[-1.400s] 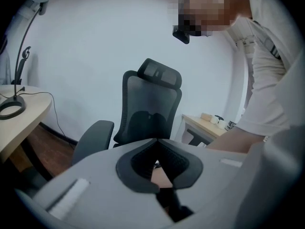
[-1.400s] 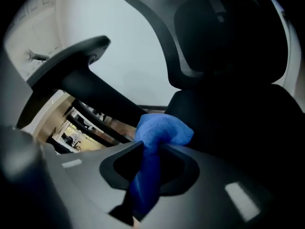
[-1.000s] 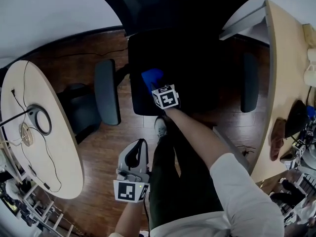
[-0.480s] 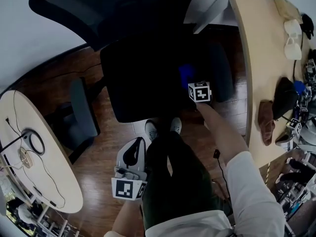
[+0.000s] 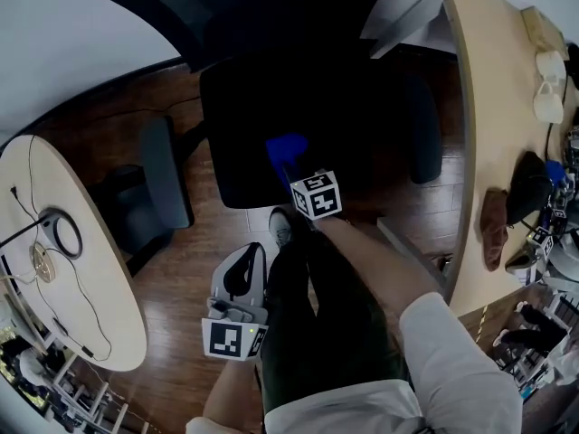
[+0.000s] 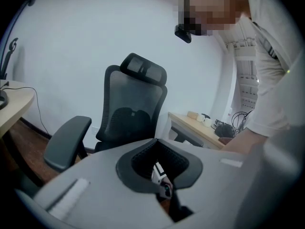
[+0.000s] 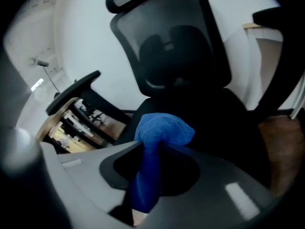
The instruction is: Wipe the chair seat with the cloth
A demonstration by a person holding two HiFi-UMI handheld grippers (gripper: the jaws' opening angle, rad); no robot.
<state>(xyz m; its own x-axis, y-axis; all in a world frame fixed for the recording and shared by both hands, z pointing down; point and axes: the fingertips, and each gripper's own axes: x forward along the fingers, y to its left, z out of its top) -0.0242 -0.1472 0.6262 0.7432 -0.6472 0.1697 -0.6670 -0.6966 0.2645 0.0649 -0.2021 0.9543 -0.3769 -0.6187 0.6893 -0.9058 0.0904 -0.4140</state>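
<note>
A black office chair stands ahead of me; its seat (image 5: 271,107) is dark and its mesh backrest (image 7: 176,46) rises behind. My right gripper (image 5: 291,172) is shut on a blue cloth (image 5: 286,150), which bunches out past the jaws (image 7: 162,130) and rests on the front part of the seat, left of centre. My left gripper (image 5: 242,283) hangs low beside my leg, away from the chair, with nothing between its shut jaws (image 6: 159,175).
The chair's grey armrests (image 5: 166,172) (image 5: 422,129) flank the seat. A round wooden table (image 5: 54,269) with cables stands at the left. A long wooden desk (image 5: 493,116) with cups and clutter runs along the right. The floor is dark wood.
The right gripper has swept the blue cloth from the seat's right side back to the left front part. The left gripper has stayed by my leg.
</note>
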